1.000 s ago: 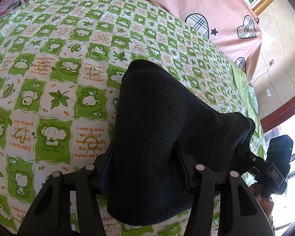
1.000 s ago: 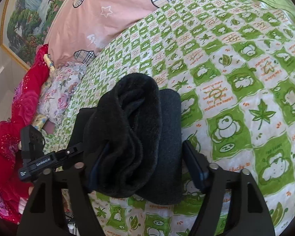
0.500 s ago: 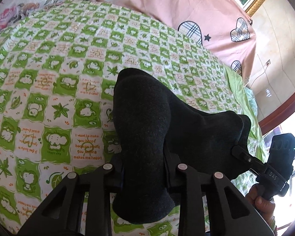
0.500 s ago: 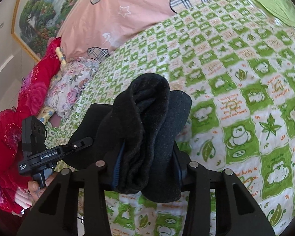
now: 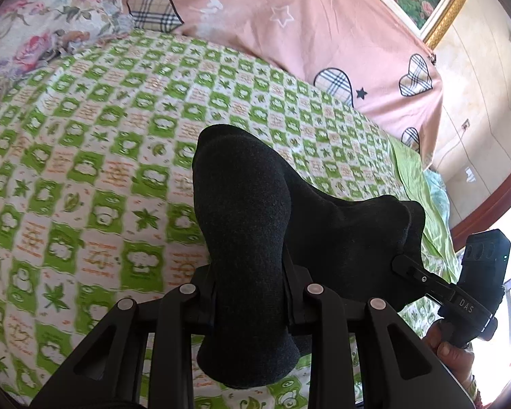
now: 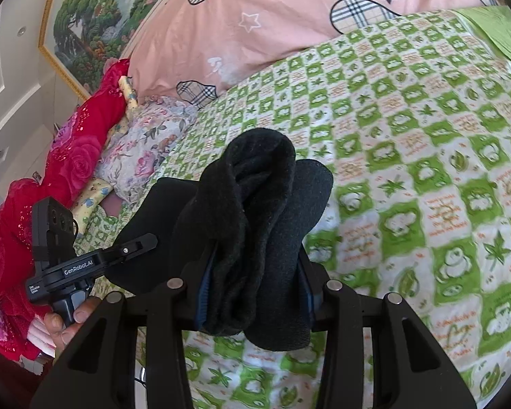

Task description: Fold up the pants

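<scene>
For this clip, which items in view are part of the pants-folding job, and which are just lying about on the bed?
Part of the job:
- black pants
- left claw, shut on the pants
- right claw, shut on the pants
- green checked bedsheet, the work surface

Just lying about:
- pink quilt with plaid hearts
- floral pillow
- red rose blanket
- framed landscape painting

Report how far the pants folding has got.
Done, apparently: the black pants are already bunched into layers. In hand: the left gripper and right gripper each clamp an end, the cloth spanning between them above the green checked bedsheet. Left: laying it down folded and releasing.
</scene>
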Motion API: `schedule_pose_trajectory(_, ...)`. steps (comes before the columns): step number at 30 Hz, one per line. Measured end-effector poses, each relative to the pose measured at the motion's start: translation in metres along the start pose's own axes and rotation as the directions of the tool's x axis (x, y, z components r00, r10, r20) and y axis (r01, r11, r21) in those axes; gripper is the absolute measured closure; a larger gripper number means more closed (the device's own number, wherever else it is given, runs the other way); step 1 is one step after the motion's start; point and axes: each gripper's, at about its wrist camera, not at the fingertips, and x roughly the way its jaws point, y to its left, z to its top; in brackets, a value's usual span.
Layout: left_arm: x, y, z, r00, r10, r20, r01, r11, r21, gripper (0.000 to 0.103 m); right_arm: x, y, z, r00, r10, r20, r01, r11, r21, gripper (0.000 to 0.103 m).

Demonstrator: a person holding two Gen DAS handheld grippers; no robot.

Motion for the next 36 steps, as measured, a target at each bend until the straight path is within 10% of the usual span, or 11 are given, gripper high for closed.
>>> schedule_pose_trajectory(36, -0.008, 0.05, 0.053, 0.979, 0.171, 0.108, -0.166, 0.985, -0.05, 0.076, 0.101, 0.034, 0.068, 0.994, 0.078, -0.082, -0.086, 0.991, -0.103, 0.06)
